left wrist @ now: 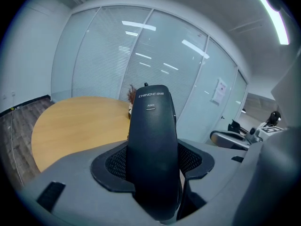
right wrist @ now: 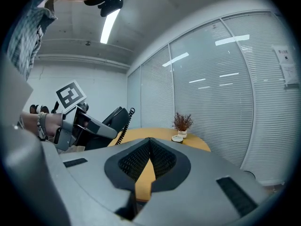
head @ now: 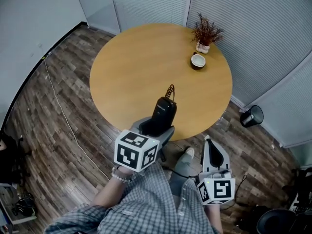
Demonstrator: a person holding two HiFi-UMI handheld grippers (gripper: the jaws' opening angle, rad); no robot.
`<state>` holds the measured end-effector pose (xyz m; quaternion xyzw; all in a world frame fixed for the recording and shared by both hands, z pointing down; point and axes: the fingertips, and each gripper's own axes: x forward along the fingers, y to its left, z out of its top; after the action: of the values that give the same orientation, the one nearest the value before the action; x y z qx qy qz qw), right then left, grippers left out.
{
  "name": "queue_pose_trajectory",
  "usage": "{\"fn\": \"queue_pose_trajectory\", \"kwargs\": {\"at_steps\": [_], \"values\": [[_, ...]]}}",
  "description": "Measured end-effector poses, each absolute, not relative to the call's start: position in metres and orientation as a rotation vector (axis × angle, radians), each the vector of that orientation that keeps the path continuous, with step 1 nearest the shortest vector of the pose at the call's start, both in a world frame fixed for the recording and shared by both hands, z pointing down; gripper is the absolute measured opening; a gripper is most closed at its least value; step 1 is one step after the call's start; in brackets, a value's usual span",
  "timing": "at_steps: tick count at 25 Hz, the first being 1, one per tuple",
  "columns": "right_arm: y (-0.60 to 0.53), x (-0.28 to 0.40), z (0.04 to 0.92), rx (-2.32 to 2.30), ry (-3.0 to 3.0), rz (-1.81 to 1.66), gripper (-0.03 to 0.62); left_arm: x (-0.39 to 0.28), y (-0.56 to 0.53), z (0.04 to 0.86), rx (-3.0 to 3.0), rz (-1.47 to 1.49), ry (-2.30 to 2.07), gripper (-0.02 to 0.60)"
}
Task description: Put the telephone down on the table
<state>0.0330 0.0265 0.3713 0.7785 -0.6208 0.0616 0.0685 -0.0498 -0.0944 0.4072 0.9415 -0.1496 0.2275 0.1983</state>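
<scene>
Listing items from left to right, head view.

1. Cable [head: 62, 112]: thin, pale, trailing over the wood-plank floor [head: 53, 145] left of the table.
2. Left gripper [head: 157, 126]: held out over the near rim of the table, marker cube towards the person. Jaws are closed on the lower part of the telephone, one meshed pad pressed to each side of it.
3. Telephone [head: 165, 111]: black handset, standing lengthwise up out of the jaws, its back facing the left gripper's camera. The upper end reaches in over the tabletop. A coiled cord [head: 169, 90] shows at that far end. Contact with the table cannot be told.
4. Table [head: 141, 62]: round, light wood top.
5. Dish [head: 198, 60]: small, white inside with a dark rim, on the far right part of the tabletop.
6. Plant [head: 206, 32]: dried reddish sprigs in a small white pot, just behind the dish.
7. Right gripper [right wrist: 150, 144]: held low beside the person, off the table's near right edge. Its pad tips meet, with nothing between them.
8. Bin [head: 253, 116]: black, on the floor right of the table, near the glass partition.
</scene>
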Motion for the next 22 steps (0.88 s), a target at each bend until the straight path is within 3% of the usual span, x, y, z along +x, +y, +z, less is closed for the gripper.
{"fn": "queue_pose_trajectory", "kwargs": {"at_steps": [11,22], "values": [[-0.014,0.104,0.371,2.306,-1.99,0.173,0.006,0.017,-0.119,0.42,2.587,0.671,-0.499,0.276],[-0.021,0.214,0.383,2.273,-2.029,0.244,0.006,0.133,-0.131,0.435,2.547,0.75,-0.524,0.276]]}}
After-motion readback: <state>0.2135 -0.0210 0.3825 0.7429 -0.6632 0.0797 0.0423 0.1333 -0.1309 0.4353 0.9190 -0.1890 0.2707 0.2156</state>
